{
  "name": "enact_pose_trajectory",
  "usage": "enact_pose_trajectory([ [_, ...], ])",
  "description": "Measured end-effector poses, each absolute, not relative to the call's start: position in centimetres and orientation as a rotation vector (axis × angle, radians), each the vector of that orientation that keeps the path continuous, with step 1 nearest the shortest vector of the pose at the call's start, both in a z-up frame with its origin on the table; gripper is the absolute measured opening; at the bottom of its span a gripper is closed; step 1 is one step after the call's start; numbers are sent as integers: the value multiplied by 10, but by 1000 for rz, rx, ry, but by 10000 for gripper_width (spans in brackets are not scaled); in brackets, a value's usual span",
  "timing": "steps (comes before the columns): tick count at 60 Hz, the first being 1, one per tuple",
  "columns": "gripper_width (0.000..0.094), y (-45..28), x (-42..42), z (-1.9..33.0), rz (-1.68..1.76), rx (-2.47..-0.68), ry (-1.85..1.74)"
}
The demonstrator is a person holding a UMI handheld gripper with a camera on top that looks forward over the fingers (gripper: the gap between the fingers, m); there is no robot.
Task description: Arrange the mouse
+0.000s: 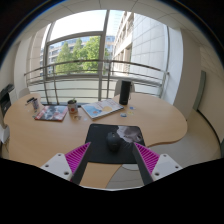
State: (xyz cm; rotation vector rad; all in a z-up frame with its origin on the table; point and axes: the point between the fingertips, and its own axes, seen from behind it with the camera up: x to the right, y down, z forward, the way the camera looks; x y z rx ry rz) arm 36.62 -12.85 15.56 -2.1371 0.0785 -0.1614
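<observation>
A dark mouse (113,142) lies on a black mouse mat (113,136) near the front of a curved wooden table (160,122). My gripper (112,158) hangs above the table's front edge. Its two fingers, with magenta pads (75,158), stand wide apart and hold nothing. The mouse lies just ahead of the fingers, on a line between them, apart from both pads.
Behind the mat stand a dark upright object (124,93), a small potted plant (72,105) and a mug (33,102). Magazines (51,114) and papers (95,110) lie to the left. A large window with a balcony railing (95,68) is beyond the table.
</observation>
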Motion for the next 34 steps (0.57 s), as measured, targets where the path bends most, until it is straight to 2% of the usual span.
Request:
enact_pose_trajectory([
  [16, 843, -217, 345, 195, -169, -2106, 82],
  [34, 842, -237, 346, 205, -180, -2097, 72],
])
